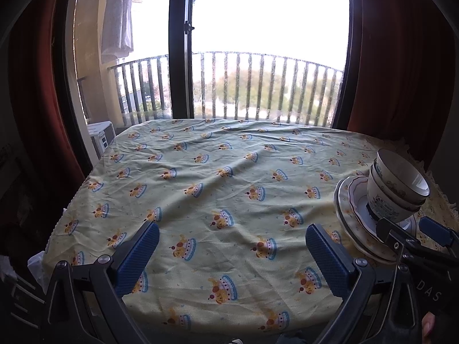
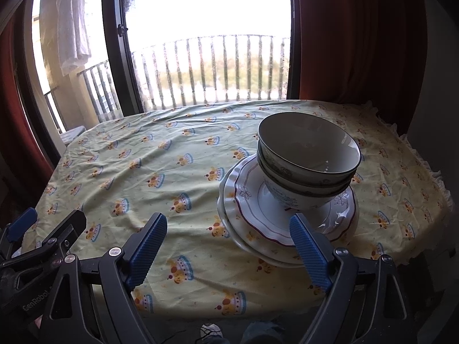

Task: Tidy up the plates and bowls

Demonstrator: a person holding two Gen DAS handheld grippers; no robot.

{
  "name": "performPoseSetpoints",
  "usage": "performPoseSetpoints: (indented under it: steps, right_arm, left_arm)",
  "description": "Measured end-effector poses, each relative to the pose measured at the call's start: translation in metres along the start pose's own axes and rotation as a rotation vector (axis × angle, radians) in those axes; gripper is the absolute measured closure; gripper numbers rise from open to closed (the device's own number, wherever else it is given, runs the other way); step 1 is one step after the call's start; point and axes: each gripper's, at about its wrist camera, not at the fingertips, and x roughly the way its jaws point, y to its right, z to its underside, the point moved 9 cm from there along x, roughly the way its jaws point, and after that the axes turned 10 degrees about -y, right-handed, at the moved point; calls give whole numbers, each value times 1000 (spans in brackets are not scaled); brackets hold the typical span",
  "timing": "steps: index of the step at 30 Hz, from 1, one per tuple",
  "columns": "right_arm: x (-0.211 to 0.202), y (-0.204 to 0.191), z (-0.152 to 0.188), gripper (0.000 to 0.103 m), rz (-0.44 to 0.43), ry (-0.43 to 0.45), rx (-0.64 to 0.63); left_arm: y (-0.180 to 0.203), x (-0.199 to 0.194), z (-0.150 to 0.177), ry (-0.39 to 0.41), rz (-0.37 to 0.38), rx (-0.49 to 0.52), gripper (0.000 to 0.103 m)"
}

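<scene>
Nested patterned bowls (image 2: 308,160) stand on a stack of plates (image 2: 252,215) with wavy, red-lined rims on the right half of the table. The same bowls (image 1: 398,186) and plates (image 1: 351,212) show at the right edge of the left wrist view. My right gripper (image 2: 229,229) is open just in front of the plates, its right finger close to the stack's near rim, nothing between its blue pads. My left gripper (image 1: 232,238) is open over bare cloth, left of the stack. Each gripper appears at the edge of the other's view.
A yellow tablecloth (image 1: 200,177) printed with crowned bears covers the table. Behind it are a window with a dark frame (image 1: 180,57) and a balcony railing, with red curtains (image 2: 352,43) at both sides. A white appliance (image 1: 100,139) stands off the far left corner.
</scene>
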Motion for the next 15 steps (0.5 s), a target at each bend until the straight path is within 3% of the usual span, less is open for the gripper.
performPoseSetpoints:
  steps: [15]
  right_arm:
    - [7,-1,1,13,8,-21,5]
  left_arm:
    - [0,7,-3,-11,24,4,0]
